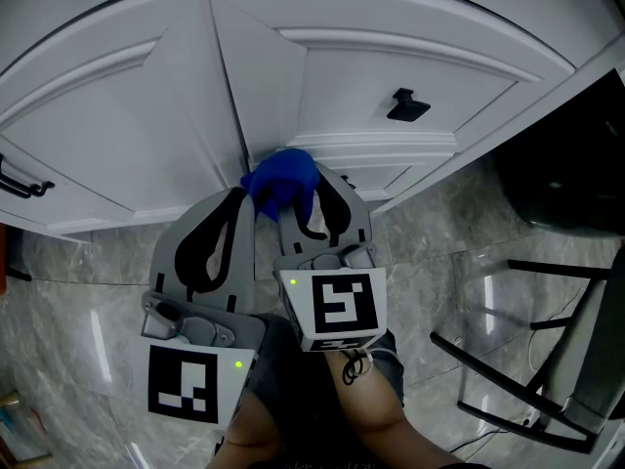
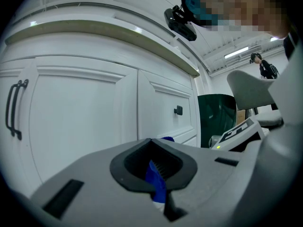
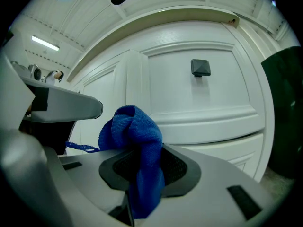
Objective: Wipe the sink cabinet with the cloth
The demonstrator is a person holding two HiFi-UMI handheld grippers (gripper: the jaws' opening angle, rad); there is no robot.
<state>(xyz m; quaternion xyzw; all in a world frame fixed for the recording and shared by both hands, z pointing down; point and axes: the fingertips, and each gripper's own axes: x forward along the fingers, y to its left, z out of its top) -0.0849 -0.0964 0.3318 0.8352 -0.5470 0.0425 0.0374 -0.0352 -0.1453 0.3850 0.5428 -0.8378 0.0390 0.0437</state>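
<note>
Directly in front of the white sink cabinet (image 1: 127, 120), near its lower edge, the blue cloth (image 1: 283, 178) is bunched below the seam between two doors. The right gripper (image 1: 314, 195) is clamped on the cloth's main bulk. The left gripper (image 1: 234, 208), just beside it, is closed on a thin strip of the same cloth.

Overhead and two low views share cabinet (image 1: 342, 76).

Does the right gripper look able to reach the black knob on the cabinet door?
Probably yes: bare door lies between the right gripper and the knob. The left gripper also pinches the cloth, which might hold it back.
</note>
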